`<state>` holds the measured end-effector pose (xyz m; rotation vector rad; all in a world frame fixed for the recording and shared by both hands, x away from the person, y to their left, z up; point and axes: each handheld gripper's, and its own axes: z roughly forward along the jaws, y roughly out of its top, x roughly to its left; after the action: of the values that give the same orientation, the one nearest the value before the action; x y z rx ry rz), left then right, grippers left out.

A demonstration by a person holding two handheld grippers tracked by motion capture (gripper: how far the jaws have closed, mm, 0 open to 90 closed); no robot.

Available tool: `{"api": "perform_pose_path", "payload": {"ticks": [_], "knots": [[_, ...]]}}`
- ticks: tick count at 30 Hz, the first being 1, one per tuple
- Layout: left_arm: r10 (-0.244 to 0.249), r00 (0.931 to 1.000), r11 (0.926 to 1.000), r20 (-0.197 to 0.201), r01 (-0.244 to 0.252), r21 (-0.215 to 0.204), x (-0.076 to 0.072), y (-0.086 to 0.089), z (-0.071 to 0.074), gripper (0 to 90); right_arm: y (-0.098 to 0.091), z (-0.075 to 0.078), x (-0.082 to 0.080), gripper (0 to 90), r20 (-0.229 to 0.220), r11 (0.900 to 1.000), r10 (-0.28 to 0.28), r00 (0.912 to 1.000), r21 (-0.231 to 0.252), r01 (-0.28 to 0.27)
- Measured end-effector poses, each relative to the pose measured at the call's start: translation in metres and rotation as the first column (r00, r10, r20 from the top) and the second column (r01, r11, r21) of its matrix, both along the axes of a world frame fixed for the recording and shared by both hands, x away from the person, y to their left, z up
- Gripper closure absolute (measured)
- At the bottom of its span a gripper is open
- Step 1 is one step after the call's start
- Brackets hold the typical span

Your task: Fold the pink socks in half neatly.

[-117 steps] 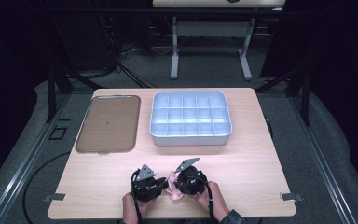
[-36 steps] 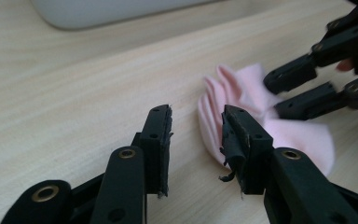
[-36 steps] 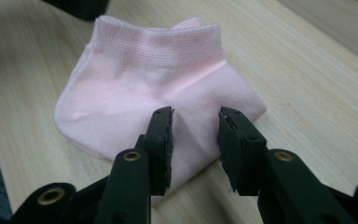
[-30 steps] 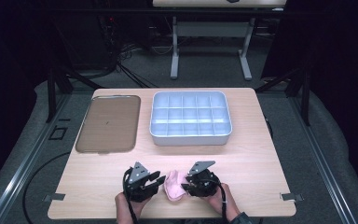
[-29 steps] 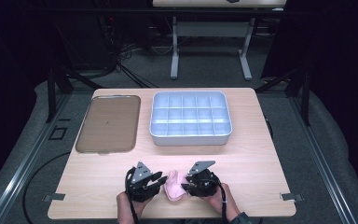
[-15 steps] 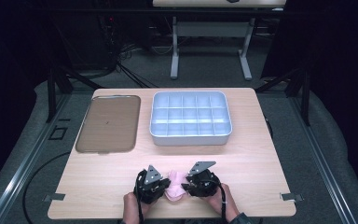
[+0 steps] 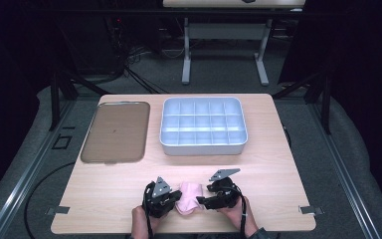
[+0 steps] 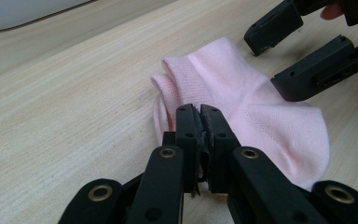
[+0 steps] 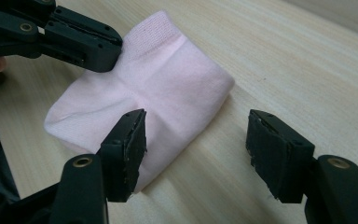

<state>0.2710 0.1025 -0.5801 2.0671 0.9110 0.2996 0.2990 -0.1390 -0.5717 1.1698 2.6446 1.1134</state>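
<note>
I see the wooden desk (image 7: pixel 278 164) from above, and on its far half two big things stand side by side, near but apart. At the left is a flat brown tray (image 7: pixel 116 132) with a pale rim. At the right is a grey box (image 7: pixel 203 126) divided into many small compartments; they look empty to me. I can read no label, brand or writing on any of these things.

On the near edge of the desk, between my two hands, lies a pink sock (image 7: pixel 189 197), folded over itself, with its ribbed cuff turned toward the far side.

My left gripper (image 8: pixel 200 116) is clenched; its two black jaws press together at the edge of the sock, and a little of the cloth seems pinched between them, though I cannot tell this surely. My right gripper (image 9: pixel 193 140) is released, jaws wide apart: one jaw rests over the sock, the other stands above bare wood just beside it.
</note>
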Motion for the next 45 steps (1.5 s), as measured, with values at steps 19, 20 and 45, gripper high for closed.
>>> {"api": "perform_pose_path", "payload": {"ticks": [19, 20, 45], "knots": [[-0.002, 0.9999, 0.9997, -0.010, 0.001, -0.023, 0.000, 0.002, -0.002, 88.5, 0.016, 0.006, 0.006, 71.4, -0.103, 0.9982, -0.016, 0.9945, -0.059, 0.010], [-0.002, 0.9999, 0.9997, -0.010, 0.002, -0.024, 0.001, 0.002, -0.002, 88.5, 0.017, 0.005, 0.005, 73.9, -0.103, 0.9983, -0.021, 0.9945, -0.056, 0.015], [-0.020, 0.9997, 0.9988, -0.013, 0.019, -0.046, 0.001, -0.004, -0.003, 88.3, 0.005, 0.007, -0.003, 85.1, -0.037, 0.9989, -0.038, 0.9986, -0.030, 0.037]]}}
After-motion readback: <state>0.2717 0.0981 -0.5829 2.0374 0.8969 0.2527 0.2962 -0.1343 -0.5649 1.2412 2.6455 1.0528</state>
